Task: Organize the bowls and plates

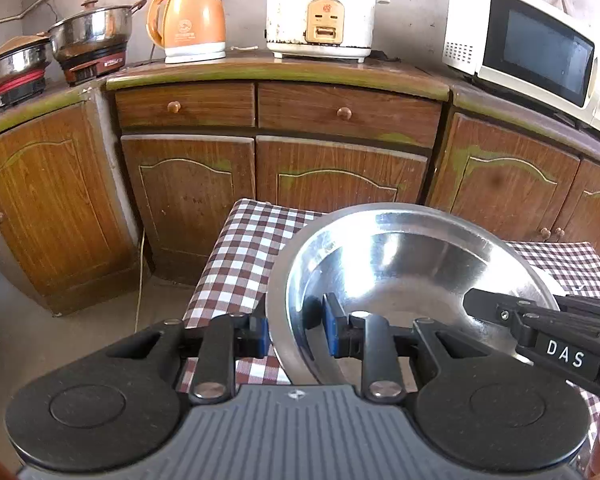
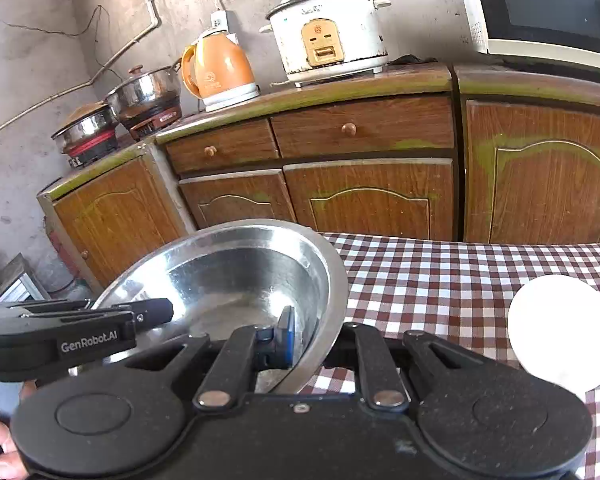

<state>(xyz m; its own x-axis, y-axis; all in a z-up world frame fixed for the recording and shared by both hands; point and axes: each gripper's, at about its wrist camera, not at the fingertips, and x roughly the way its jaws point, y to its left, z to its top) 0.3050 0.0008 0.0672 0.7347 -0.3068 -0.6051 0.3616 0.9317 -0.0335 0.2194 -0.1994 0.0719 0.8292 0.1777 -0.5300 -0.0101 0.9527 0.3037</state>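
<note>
- The left gripper is clamping the near-left rim of the wide, shiny stainless-steel bowl, one blue pad inside the wall and one outside.
- The right gripper is pinching the opposite rim of the same bowl in the same manner, jaws closed on the thin metal.
- The bowl is hanging between the two tools, tilted, above the near-left part of the brown-and-white checked tablecloth; it appears to be clear of the cloth, though its underside is out of sight.
- To carry it well, I judge that both hands should be travelling together and keeping level with each other, since a thin slippery rim could be twisting out of either pinch.
- A round white plate or dish is lying on the cloth to the right, well apart from the bowl; glare is washing out its surface, so I cannot tell whether it is flat or deep.
- The right gripper's outer finger is sitting hidden behind the bowl wall in its own view.
- Where the bowl is meant to go is not showing in either view.
</note>
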